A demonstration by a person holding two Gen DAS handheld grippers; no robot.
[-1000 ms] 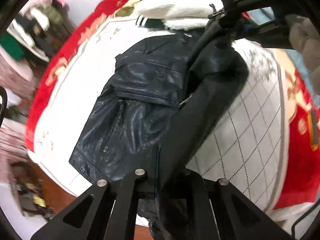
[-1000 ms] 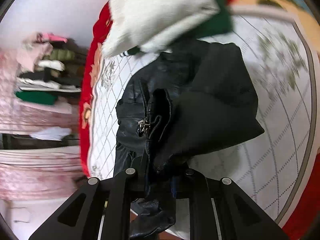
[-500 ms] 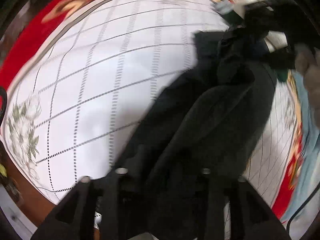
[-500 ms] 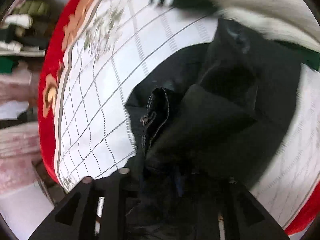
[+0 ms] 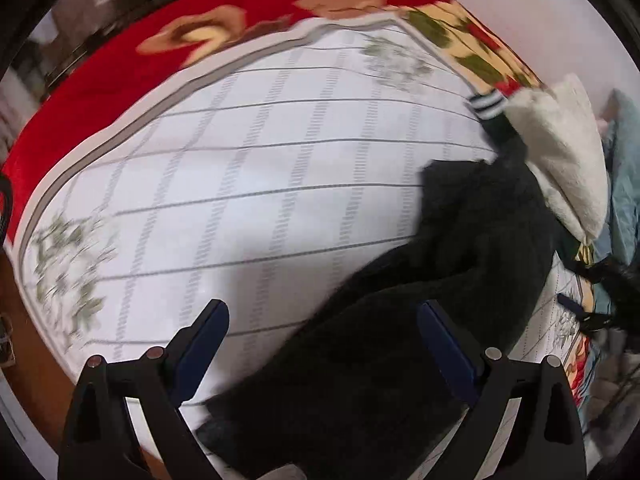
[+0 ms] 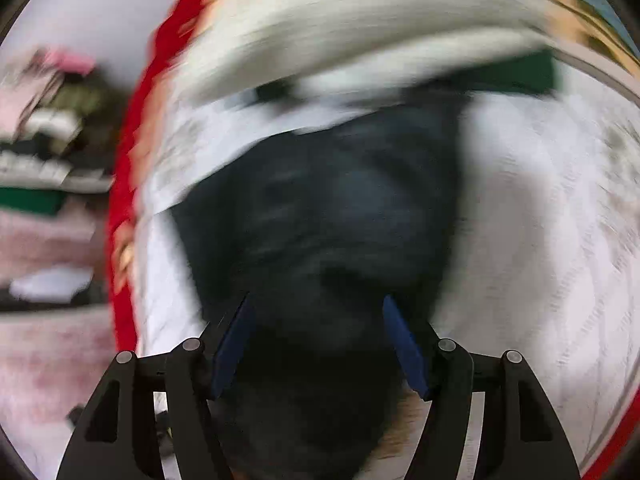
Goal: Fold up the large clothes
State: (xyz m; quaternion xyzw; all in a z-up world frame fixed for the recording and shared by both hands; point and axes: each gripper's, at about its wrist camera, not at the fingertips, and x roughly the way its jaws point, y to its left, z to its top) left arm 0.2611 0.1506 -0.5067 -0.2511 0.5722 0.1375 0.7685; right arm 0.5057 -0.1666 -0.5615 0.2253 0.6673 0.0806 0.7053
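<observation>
Both my grippers are spread wide w/ nothing between the pads. Left gripper (image 5: 322, 344) sits at the bottom of its frame, blue-faced fingers (image 5: 200, 350) apart; the black jacket (image 5: 400, 340) lies loose under and past them, running from bottom centre up to the right. From this side the jacket reads matte and soft, a dull fabric face in lumpy folds, w/ no sheen. It rests on the quilted bedspread (image 5: 240, 184) (white, grey grid lines, faded flower prints at the corners, red floral border along the top). A fluffy white garment (image 5: 560, 152) w/ a dark green striped cuff lies at the right edge, touching the jacket's far end.

Right gripper (image 6: 316, 328) is likewise open at the bottom of its frame, the jacket a dark rounded mound ahead of and below its fingers. That view is badly smeared by motion blur: I can't make out seams, zips or which part of the jacket faces me. The white garment streaks across the top; shelves of clothes at left are only colour blobs.

Vs 1 s ago: both grippers were clamped on the jacket's edge and held it lifted; 0.5 s ago they still pinched it. Now it's released and lying on the bed.
</observation>
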